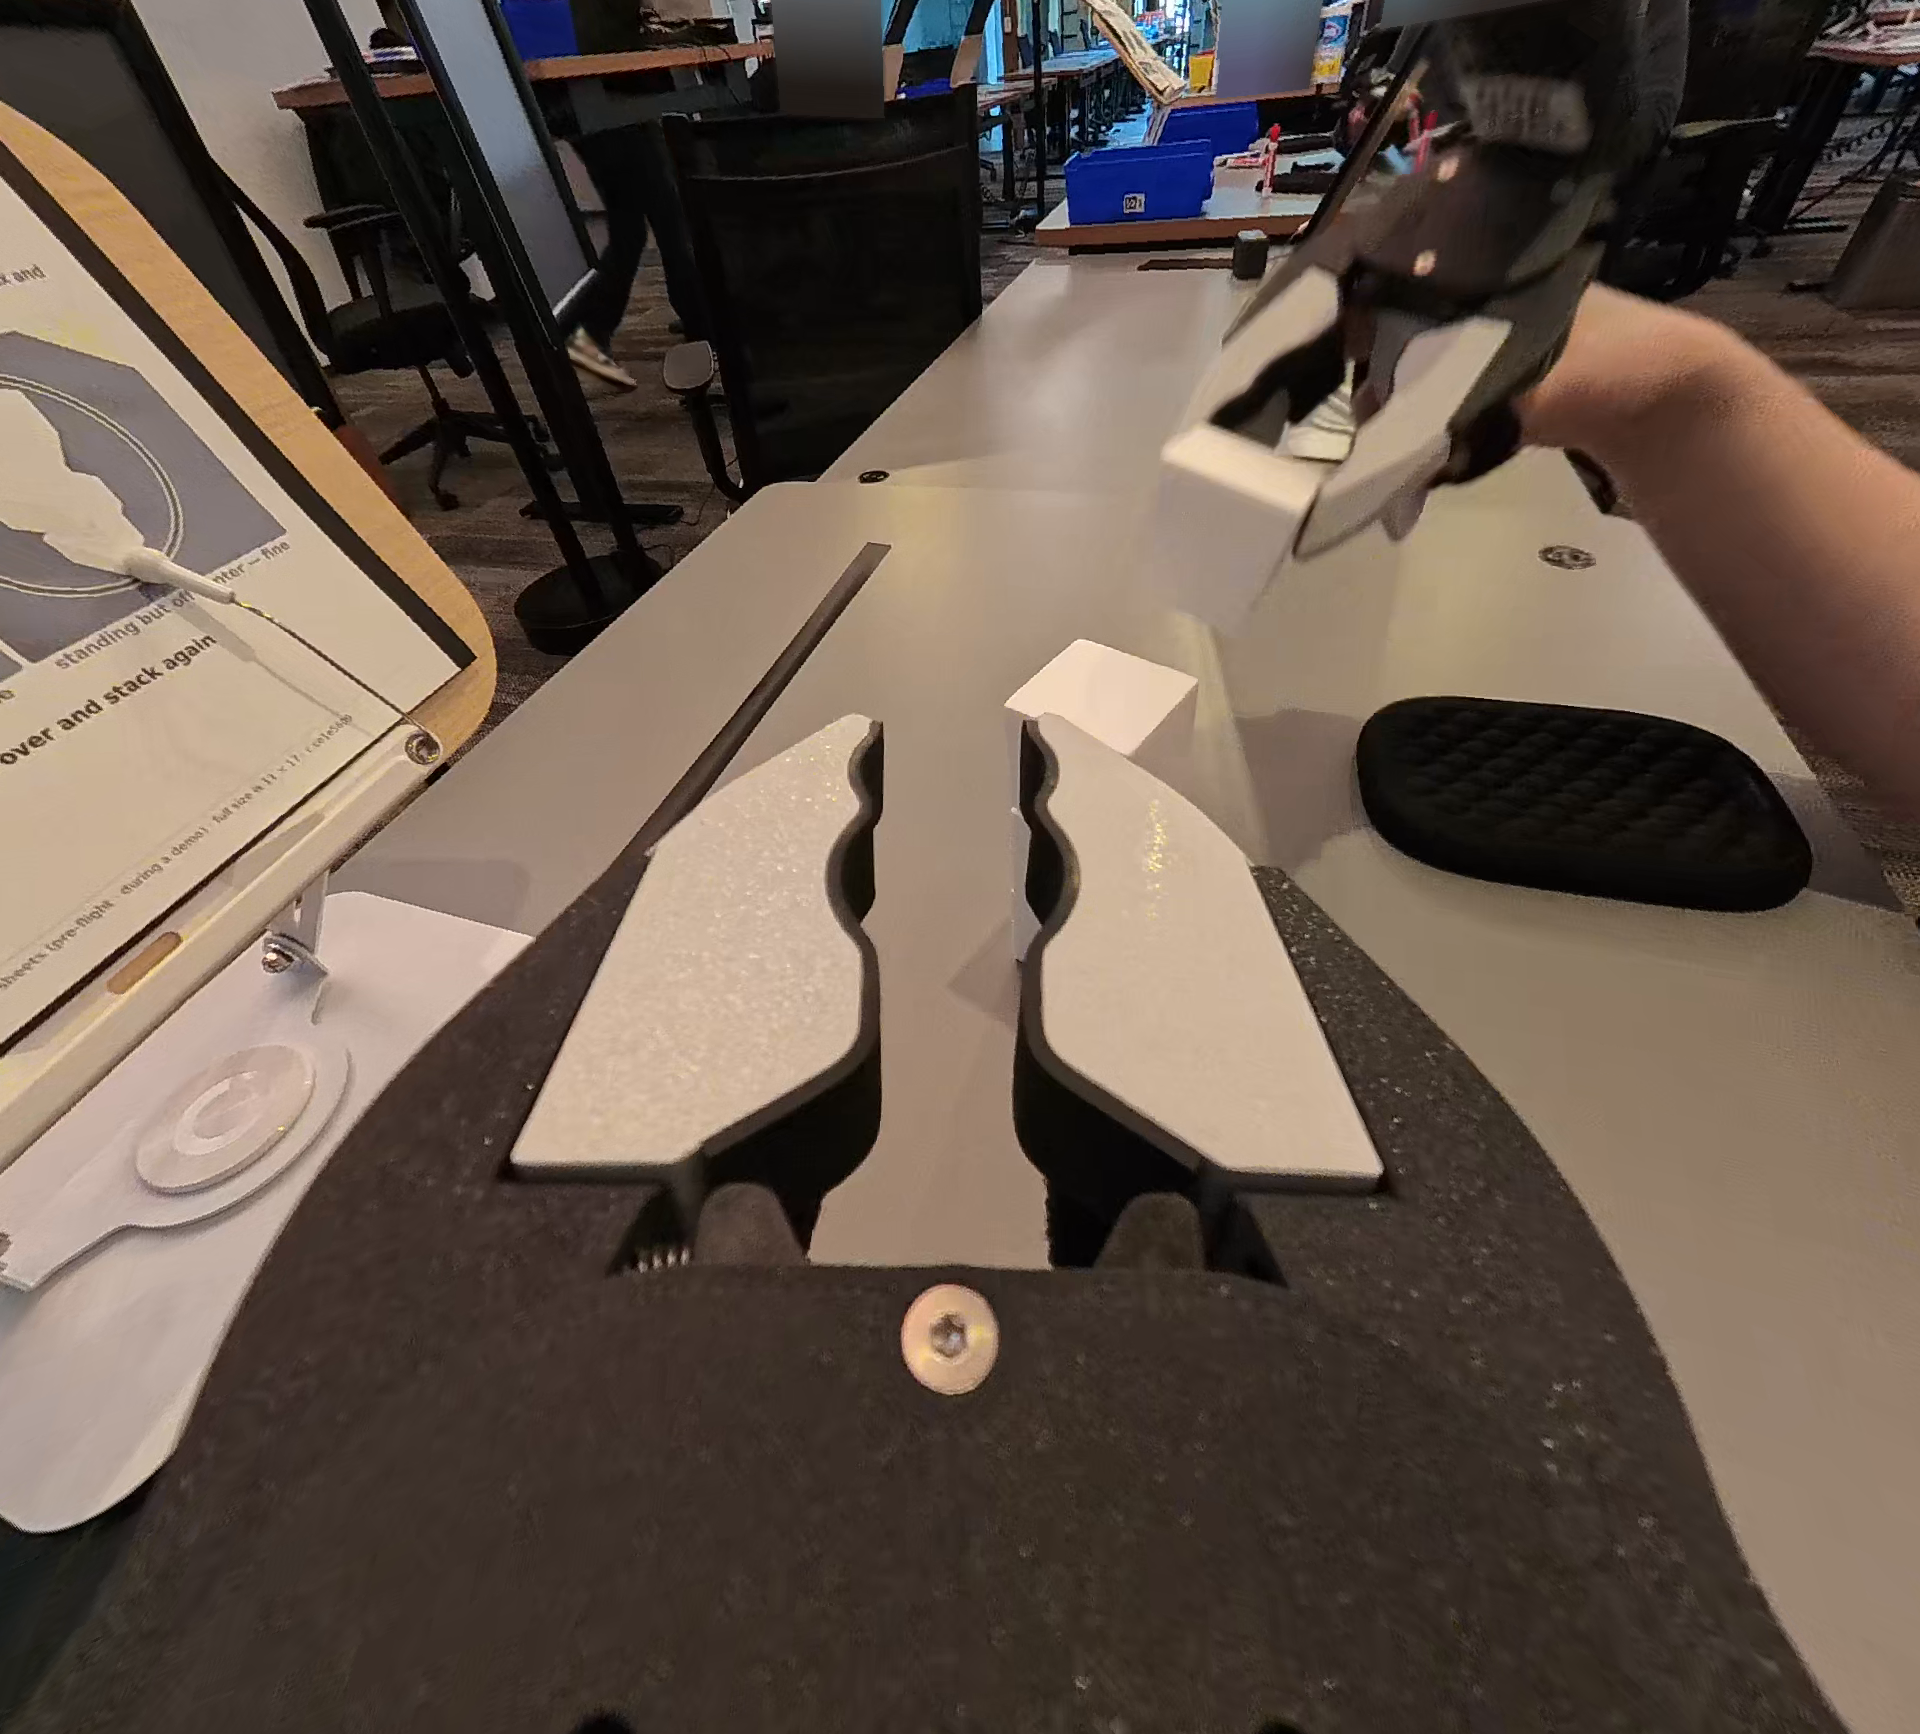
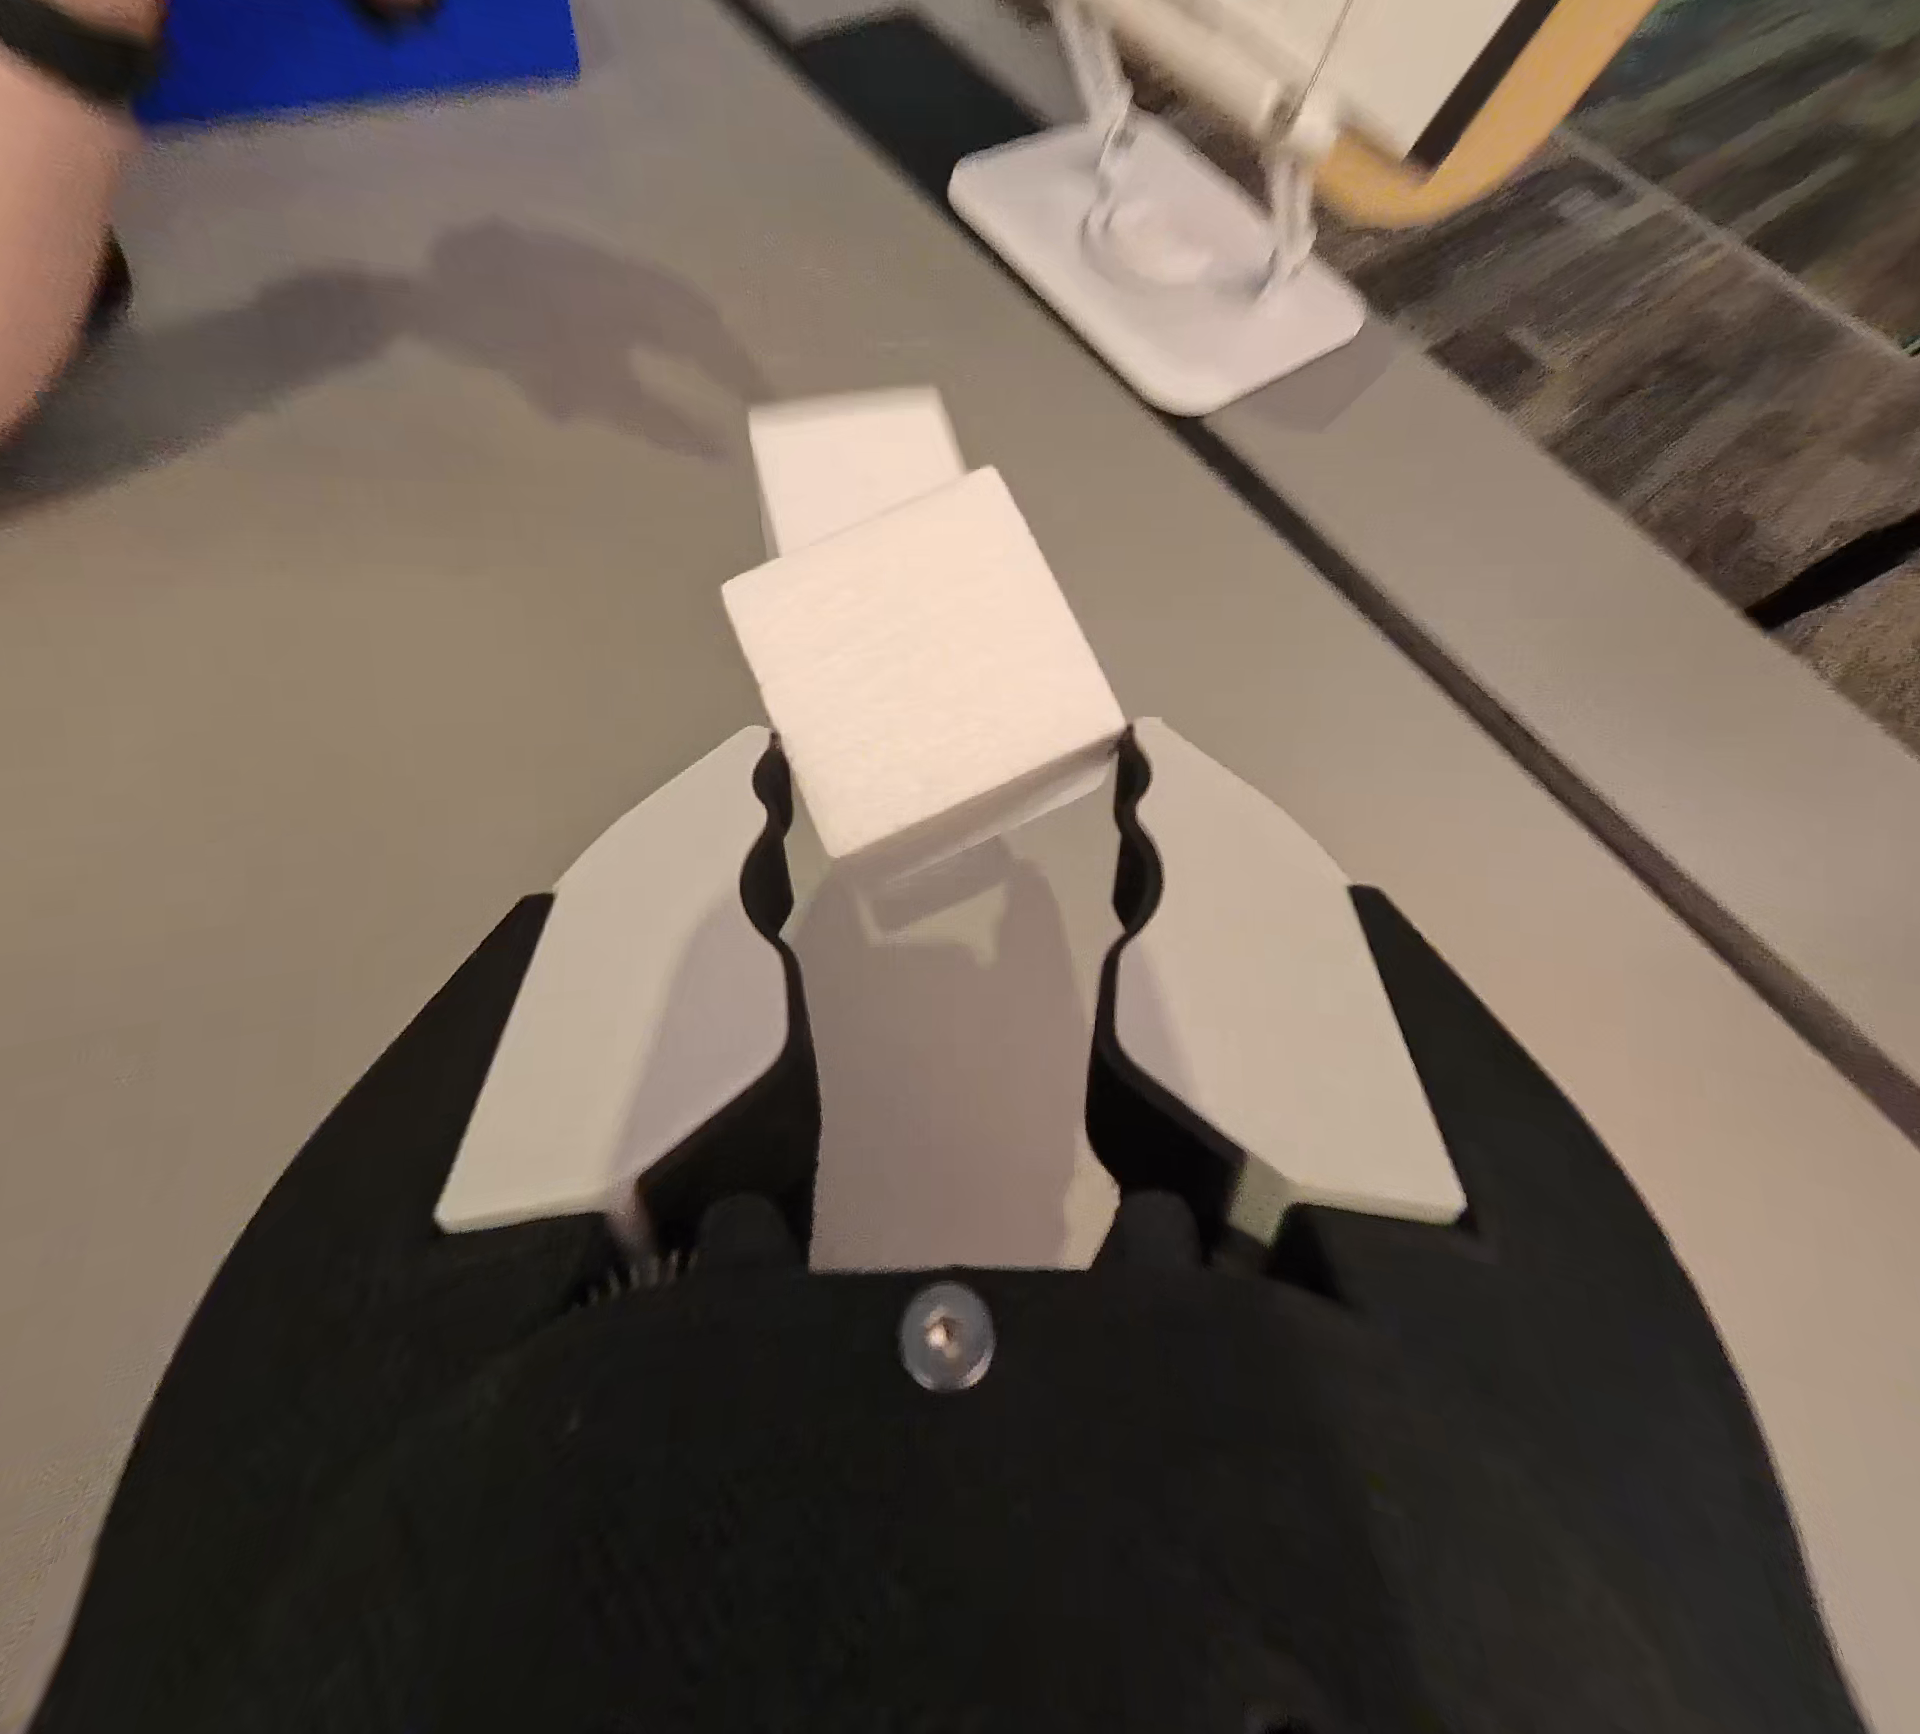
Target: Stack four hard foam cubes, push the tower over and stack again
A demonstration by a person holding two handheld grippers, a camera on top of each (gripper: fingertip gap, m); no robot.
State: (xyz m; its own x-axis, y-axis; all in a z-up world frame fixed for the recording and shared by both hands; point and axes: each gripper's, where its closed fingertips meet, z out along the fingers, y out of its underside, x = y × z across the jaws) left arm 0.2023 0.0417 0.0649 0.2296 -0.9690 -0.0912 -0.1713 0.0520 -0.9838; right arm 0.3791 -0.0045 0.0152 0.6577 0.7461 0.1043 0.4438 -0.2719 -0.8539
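My right gripper (image 2: 951, 734) is shut on a white foam cube (image 2: 914, 666), tilted and held above the grey table (image 2: 364, 645). Just beyond it stands more white foam (image 2: 847, 469); I cannot tell whether that is one cube or a short stack. In the left wrist view my left gripper (image 1: 951, 728) is open and empty, low over the table. The standing white foam (image 1: 1101, 697) is just past its right fingertip, partly hidden by it. The right gripper (image 1: 1262, 479) holds its cube (image 1: 1231, 521) up and to the right of that foam.
A sheet holder (image 1: 208, 541) on a white base (image 2: 1153, 271) stands at the table's left edge. A dark groove (image 1: 769, 697) runs along the table. A black padded rest (image 1: 1579, 801) lies on the right. A blurred blue object (image 2: 364, 43) lies by a hand. My hands' fingertips stand some 20 centimeters from each other.
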